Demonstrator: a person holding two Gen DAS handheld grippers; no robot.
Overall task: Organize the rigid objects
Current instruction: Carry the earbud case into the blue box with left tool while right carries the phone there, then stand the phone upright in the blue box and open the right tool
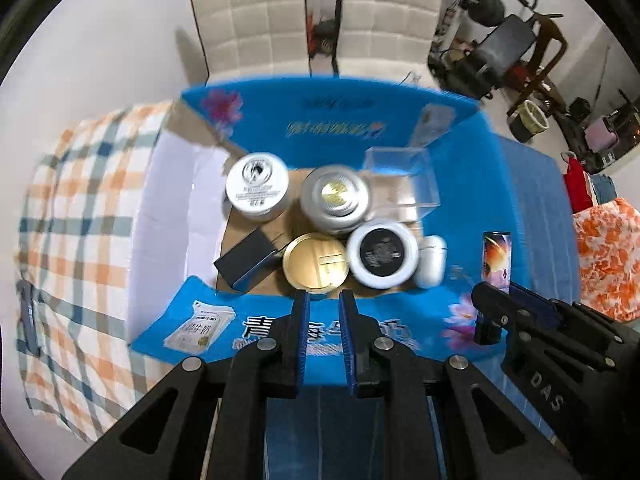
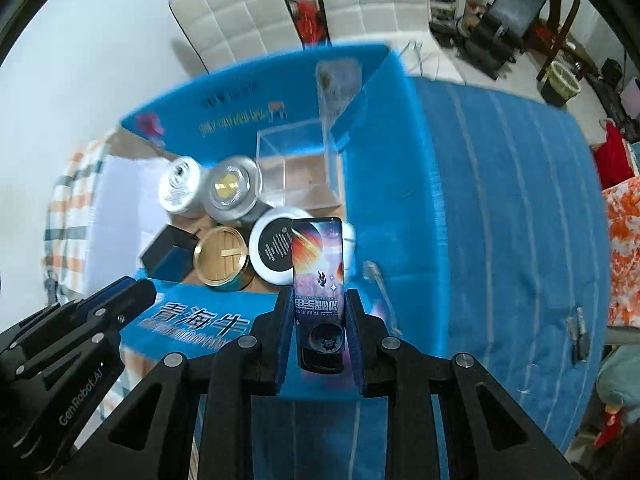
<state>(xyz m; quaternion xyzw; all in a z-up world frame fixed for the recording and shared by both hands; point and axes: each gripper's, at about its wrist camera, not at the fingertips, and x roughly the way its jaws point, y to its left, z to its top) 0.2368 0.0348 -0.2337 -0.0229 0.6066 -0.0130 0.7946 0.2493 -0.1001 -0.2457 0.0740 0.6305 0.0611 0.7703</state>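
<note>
An open blue cardboard box (image 1: 280, 328) (image 2: 400, 208) holds a white jar (image 1: 257, 186), a silver tin (image 1: 335, 198), a gold-lidded tin (image 1: 315, 261), a white tin with a black top (image 1: 382, 253), a black box (image 1: 246, 259), a clear plastic box (image 1: 402, 178) and a small white case (image 1: 431, 260). My right gripper (image 2: 319, 322) is shut on a tall space-print box (image 2: 319, 280), held upright over the blue box's near right corner; it also shows in the left wrist view (image 1: 496, 268). My left gripper (image 1: 324, 312) is open and empty above the near flap.
The blue box sits on a bed with a blue striped cover (image 2: 512, 200) on the right and a checked cloth (image 1: 80, 216) on the left. Two white padded chairs (image 1: 320, 20) stand behind. A clip-like item (image 2: 578, 338) lies on the blue cover.
</note>
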